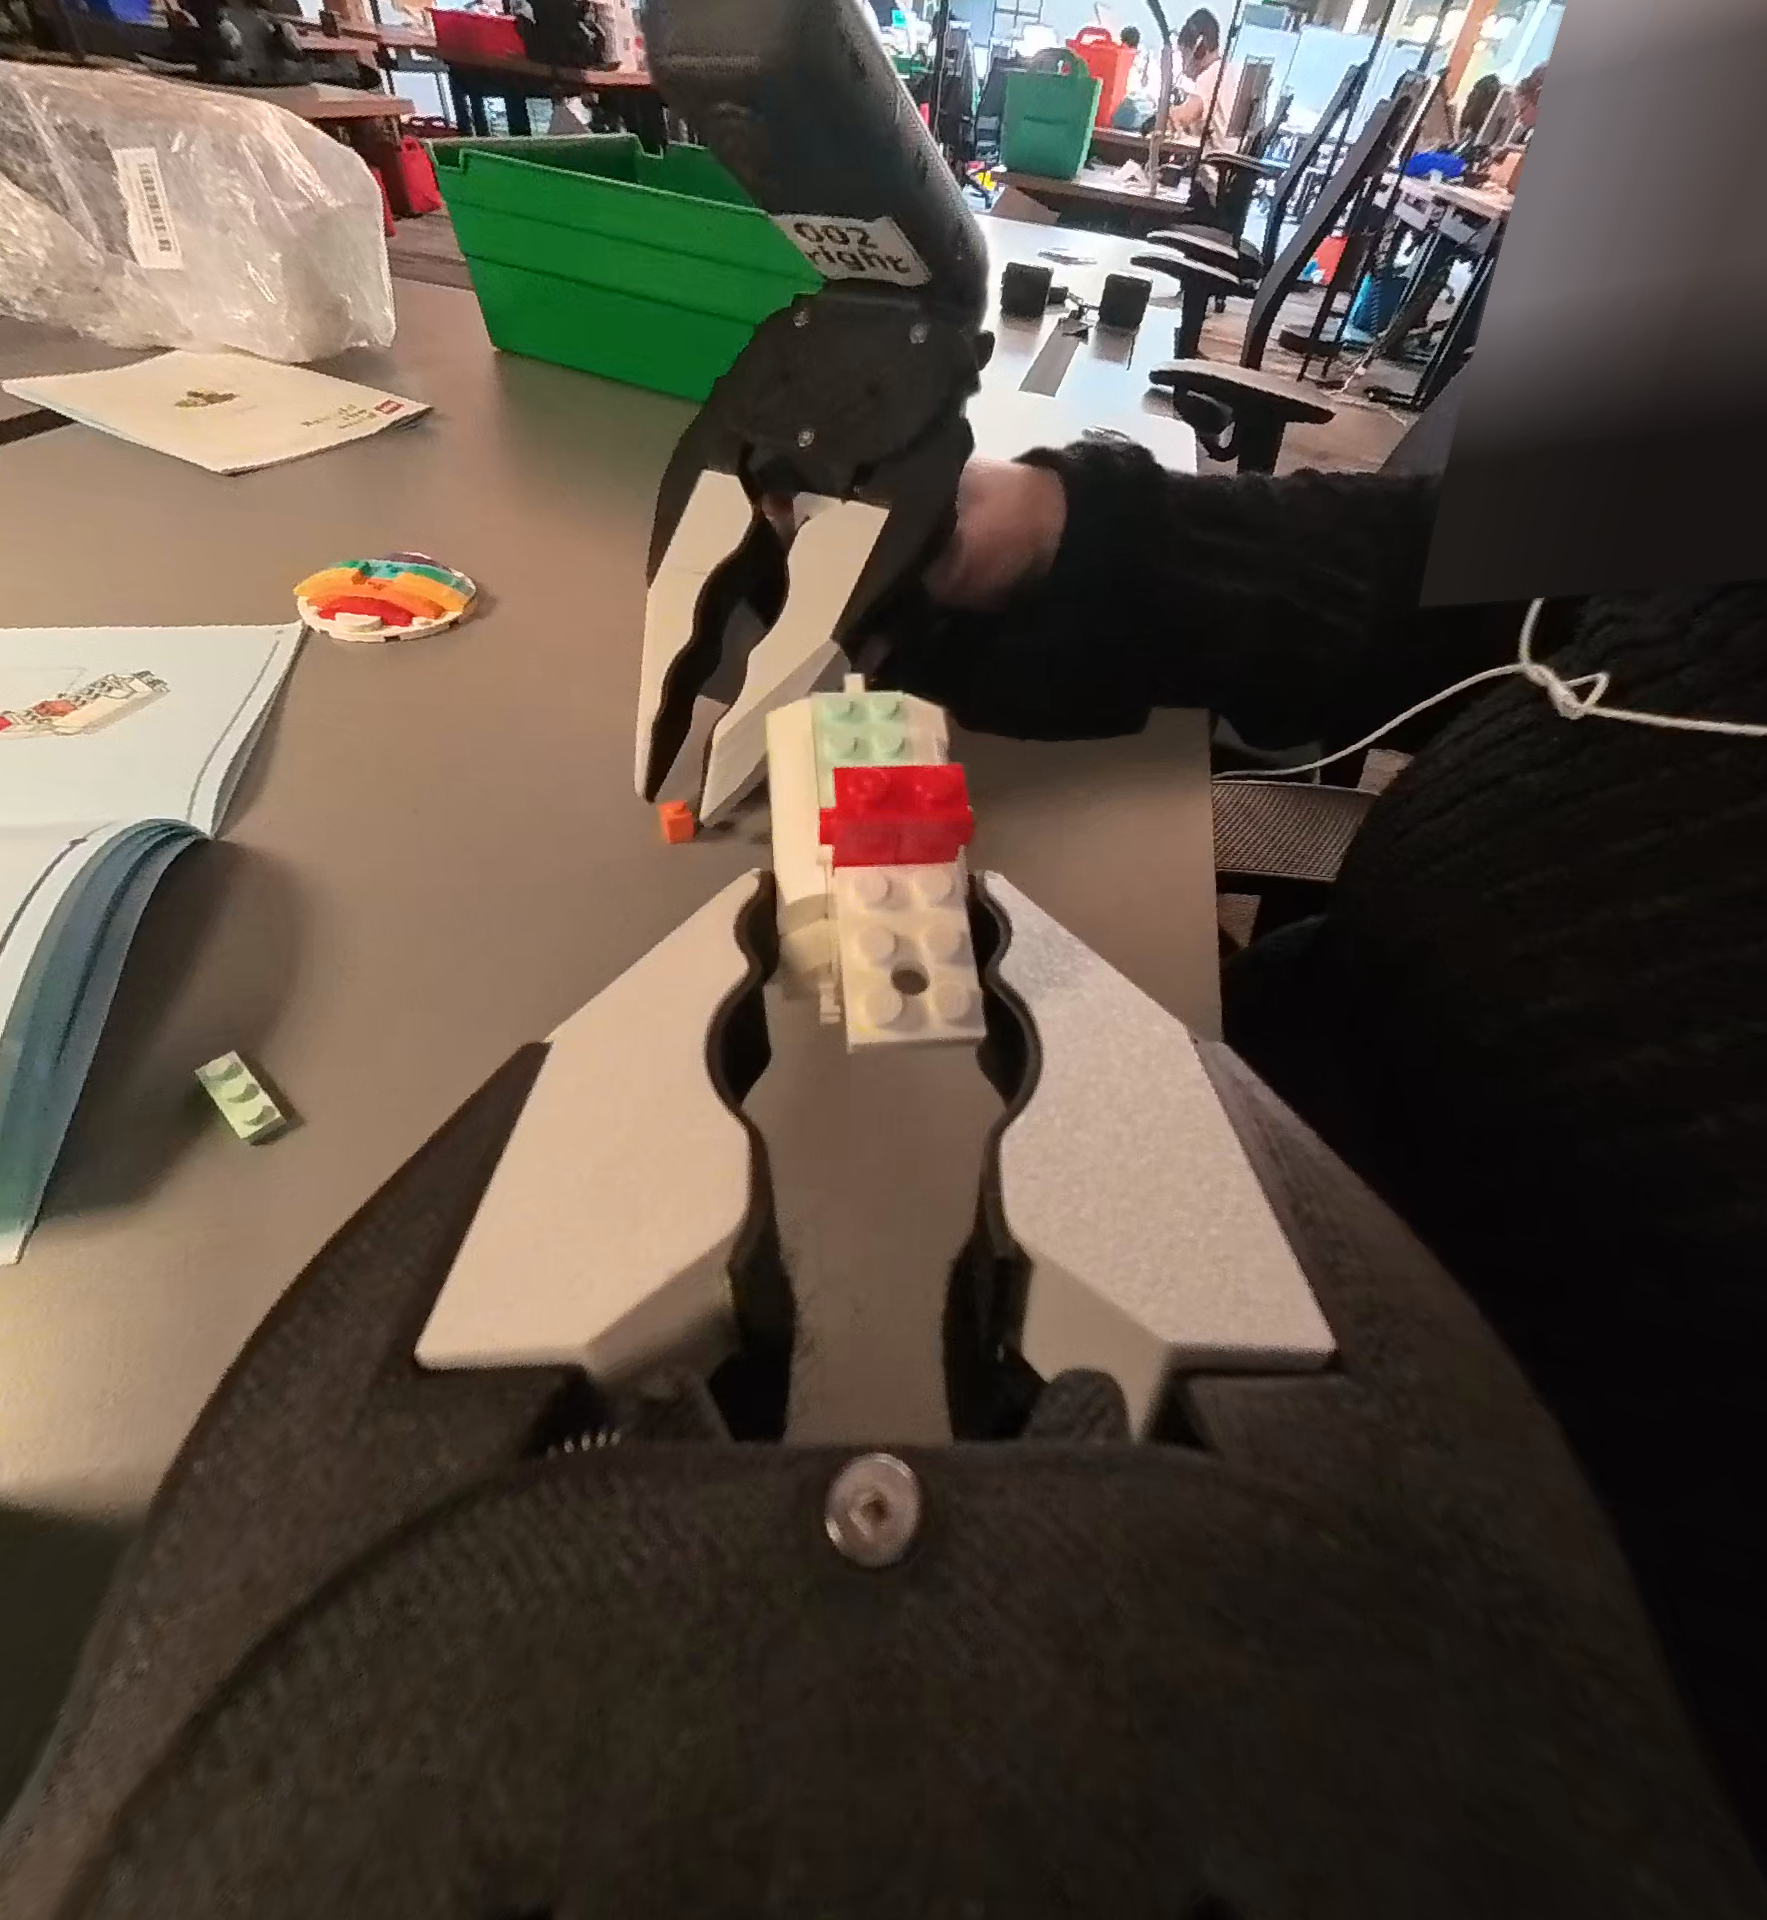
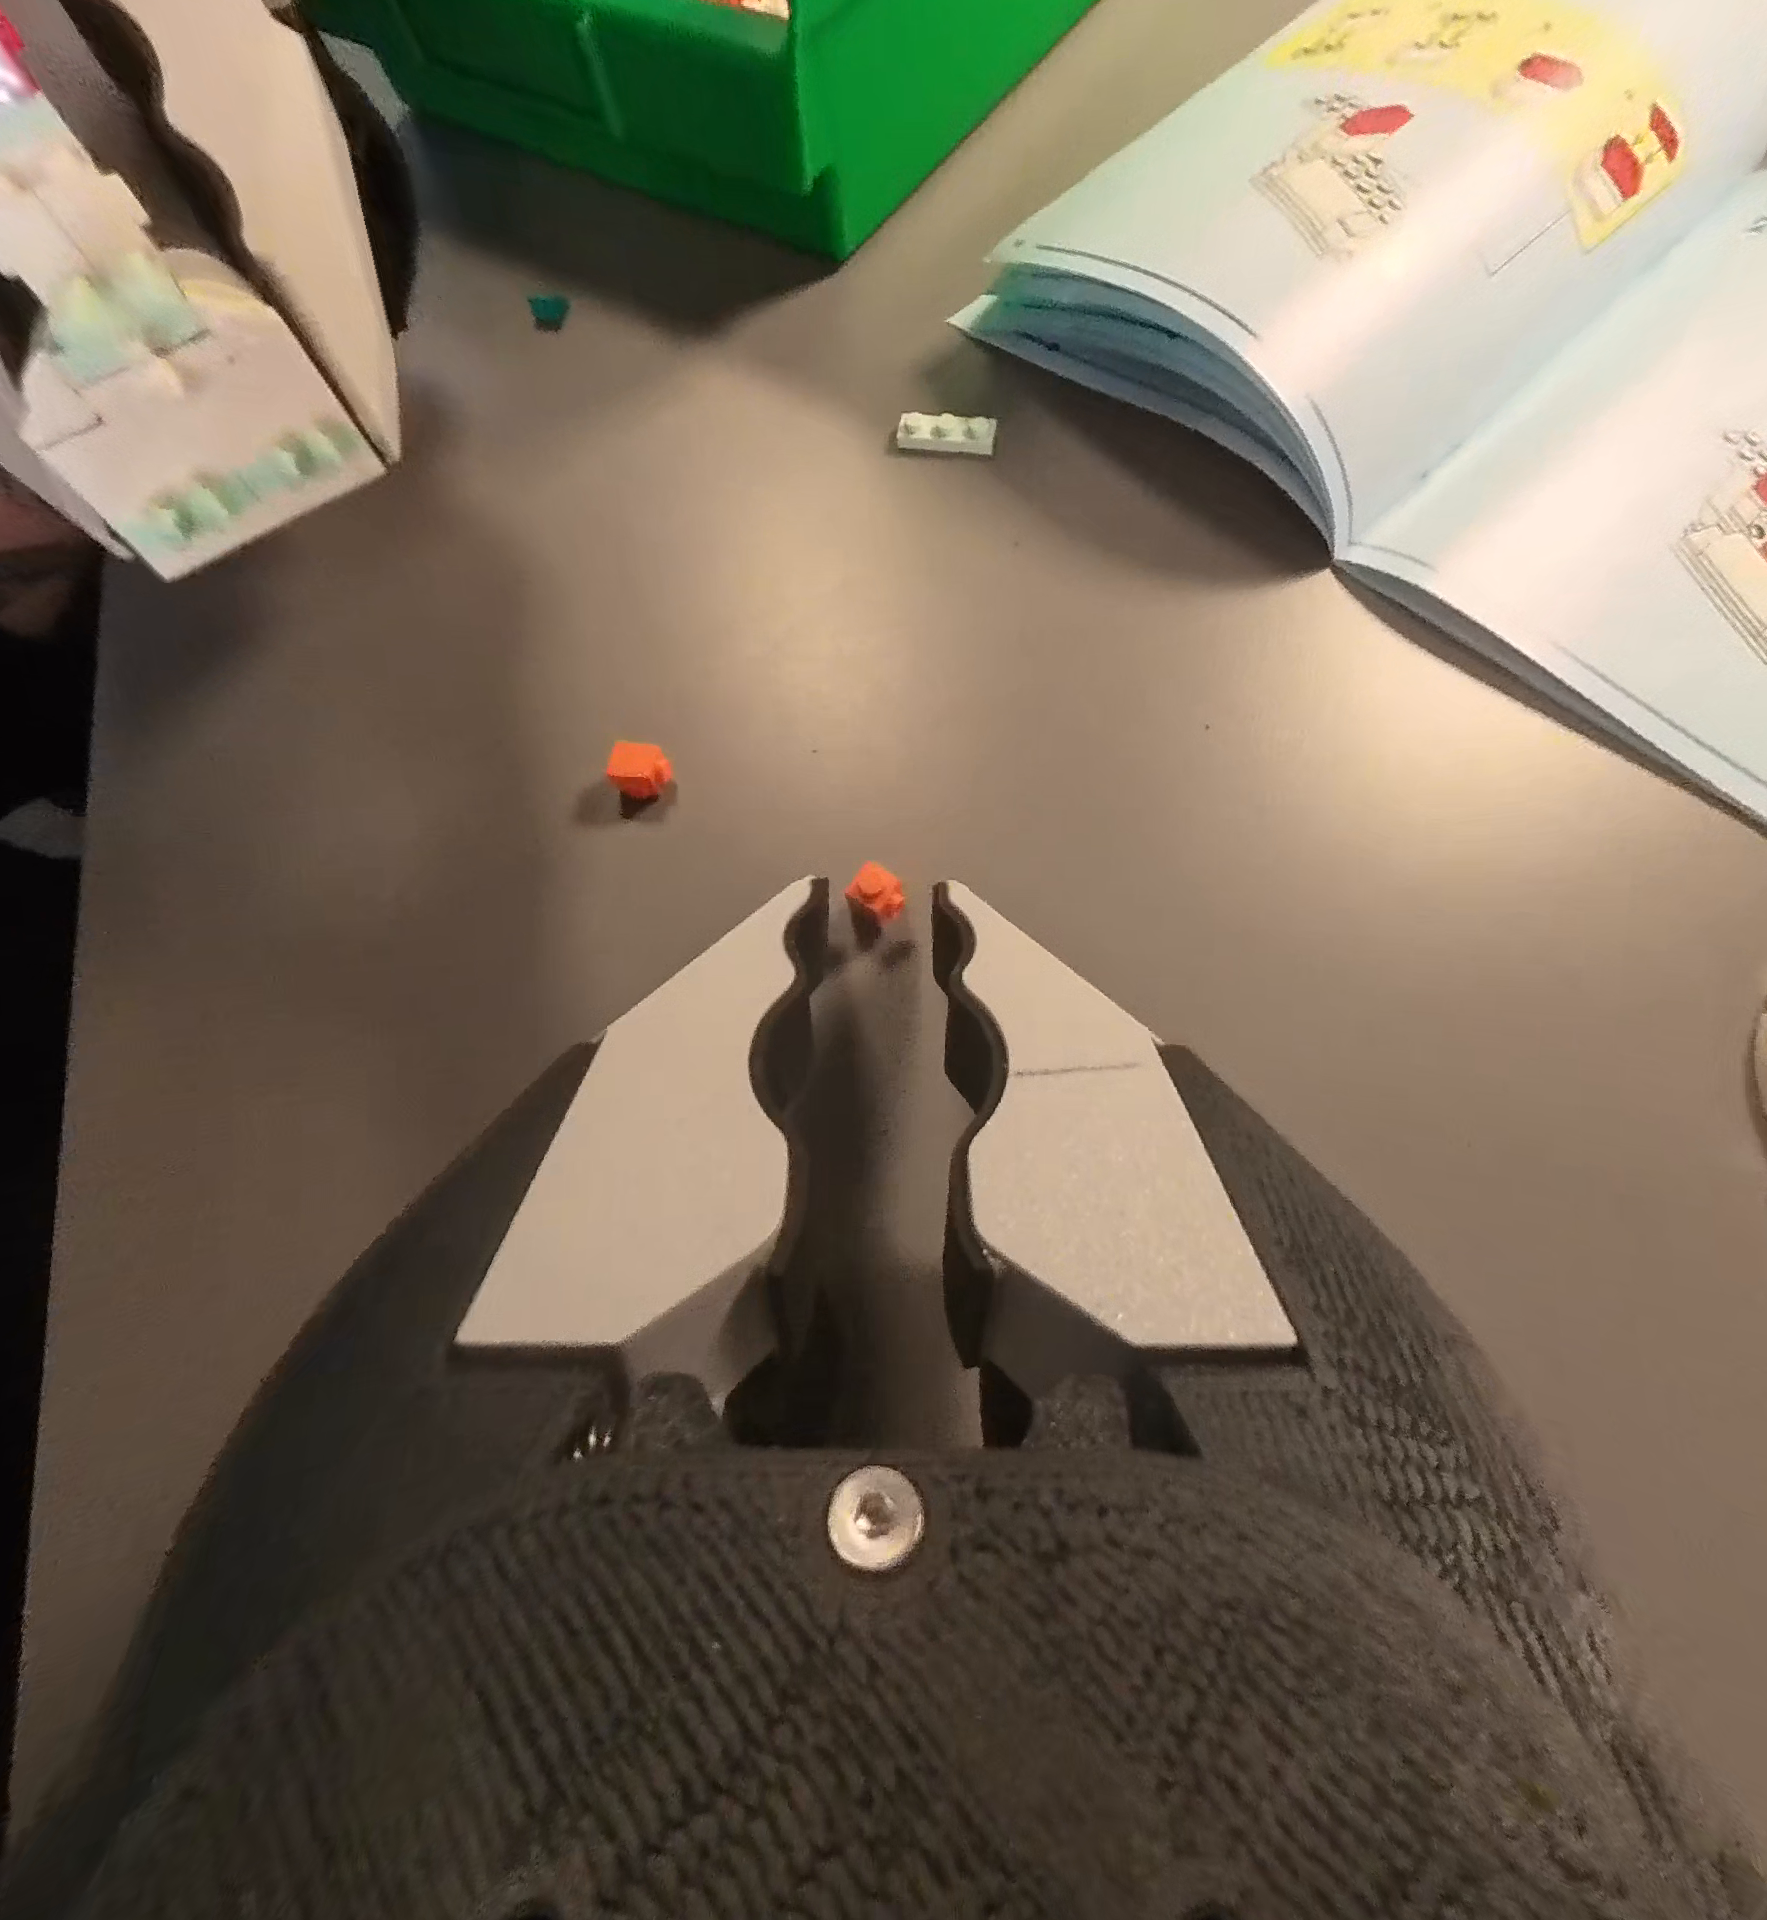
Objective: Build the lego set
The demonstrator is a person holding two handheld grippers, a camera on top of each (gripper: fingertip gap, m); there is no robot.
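My left gripper point(image 1: 874, 894) is shut on a small lego build point(image 1: 889, 831) of white, red and mint bricks and holds it above the grey table point(image 1: 463, 831). It shows blurred at the top left of the right wrist view point(image 2: 162, 312). My right gripper point(image 2: 874, 888) is open and points down at the table, its tips on either side of a tiny orange brick point(image 2: 874, 896) without touching it. A second orange brick point(image 2: 638, 769) lies just beyond. In the left wrist view the right gripper point(image 1: 687, 795) stands beside the build with an orange brick point(image 1: 676, 821) at its tips.
An open instruction booklet point(image 2: 1481, 364) lies beside a mint plate point(image 2: 946, 431) and a small teal piece point(image 2: 548, 309). A green bin point(image 1: 630, 260), a round rainbow build point(image 1: 385, 603), a closed booklet point(image 1: 224, 410) and a plastic bag point(image 1: 131, 208) lie farther back. The table edge runs near the person's dark sleeve point(image 1: 1222, 592). Tip to tip, the grippers are about 12 cm apart. From either gripper's tips it is about 12 cm to the mint plate point(image 2: 946, 431). It turns up in the left wrist view point(image 1: 237, 1091) as well.
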